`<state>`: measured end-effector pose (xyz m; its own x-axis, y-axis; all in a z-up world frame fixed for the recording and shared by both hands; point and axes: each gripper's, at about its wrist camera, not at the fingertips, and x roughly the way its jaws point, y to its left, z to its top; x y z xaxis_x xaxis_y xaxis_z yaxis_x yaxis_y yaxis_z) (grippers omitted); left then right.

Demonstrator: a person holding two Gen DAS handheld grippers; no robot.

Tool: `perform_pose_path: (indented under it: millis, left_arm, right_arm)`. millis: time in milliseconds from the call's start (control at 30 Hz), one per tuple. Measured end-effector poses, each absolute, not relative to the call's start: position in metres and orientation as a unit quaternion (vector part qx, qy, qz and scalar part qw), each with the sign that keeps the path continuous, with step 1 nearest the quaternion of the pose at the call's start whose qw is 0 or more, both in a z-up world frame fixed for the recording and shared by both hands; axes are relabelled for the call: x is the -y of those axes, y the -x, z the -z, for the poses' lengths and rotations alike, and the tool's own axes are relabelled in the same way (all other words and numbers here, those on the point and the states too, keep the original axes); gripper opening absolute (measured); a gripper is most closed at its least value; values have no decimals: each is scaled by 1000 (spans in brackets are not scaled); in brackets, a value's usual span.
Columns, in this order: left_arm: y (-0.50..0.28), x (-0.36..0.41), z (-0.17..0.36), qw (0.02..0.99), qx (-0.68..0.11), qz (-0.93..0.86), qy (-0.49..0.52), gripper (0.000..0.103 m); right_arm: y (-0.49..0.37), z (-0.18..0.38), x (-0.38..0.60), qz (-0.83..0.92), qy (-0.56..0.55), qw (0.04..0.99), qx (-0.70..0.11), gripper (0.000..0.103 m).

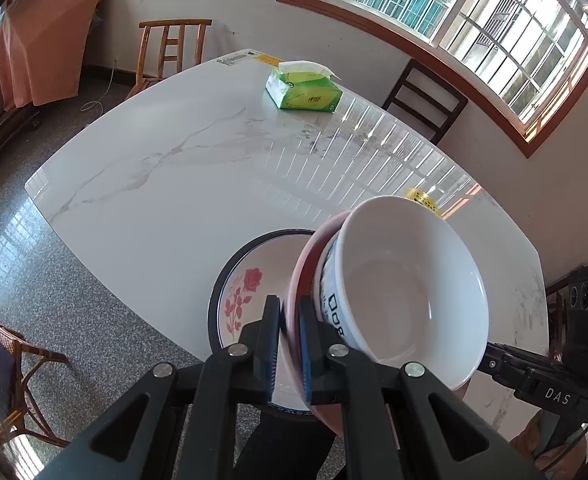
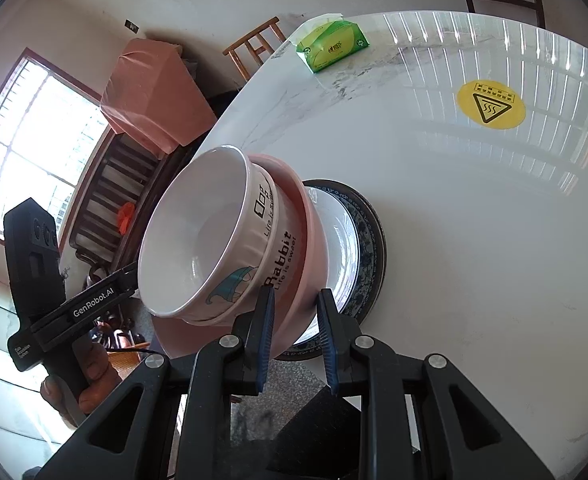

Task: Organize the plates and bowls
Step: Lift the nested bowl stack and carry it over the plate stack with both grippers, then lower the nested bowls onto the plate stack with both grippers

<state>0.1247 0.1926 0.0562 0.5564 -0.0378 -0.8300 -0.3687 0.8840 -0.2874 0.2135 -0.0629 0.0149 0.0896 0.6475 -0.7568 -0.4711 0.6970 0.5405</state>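
Observation:
A white bowl (image 1: 405, 296) with blue print sits nested in a pink bowl (image 1: 299, 280). My left gripper (image 1: 288, 340) is shut on the pink bowl's rim and holds both bowls tilted just above a rose-patterned plate (image 1: 246, 280) with a dark rim near the table's front edge. In the right wrist view the white bowl (image 2: 214, 240) rests in the pink bowl (image 2: 313, 236) over a white plate (image 2: 343, 240) stacked on a blue-patterned plate (image 2: 371, 236). My right gripper (image 2: 294, 336) straddles the pink bowl's rim, jaws slightly apart.
The white marble table (image 1: 182, 184) carries a green tissue pack (image 1: 303, 90) at its far side and a yellow warning sticker (image 2: 490, 104). Wooden chairs (image 1: 172, 52) stand around it. The other handle (image 2: 34, 272) is at the left.

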Motion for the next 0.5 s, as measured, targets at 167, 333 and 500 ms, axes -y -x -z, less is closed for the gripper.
perform_pose_path:
  millis: [167,333,500]
  left_arm:
    - [-125,-200,-52,851,-463,-102,225,7]
    - [-127,-205,-48,849,-465,-107,229,7]
    - [-129,-209,-44,846,-467,-110,231,7]
  right_arm:
    - [-214,-12,56,-383,-79,730,-560,22]
    - [-216,-8,51,-385,-79,727,-562,22]
    - [-216,-5,48,-386,-79,725,-565,22]
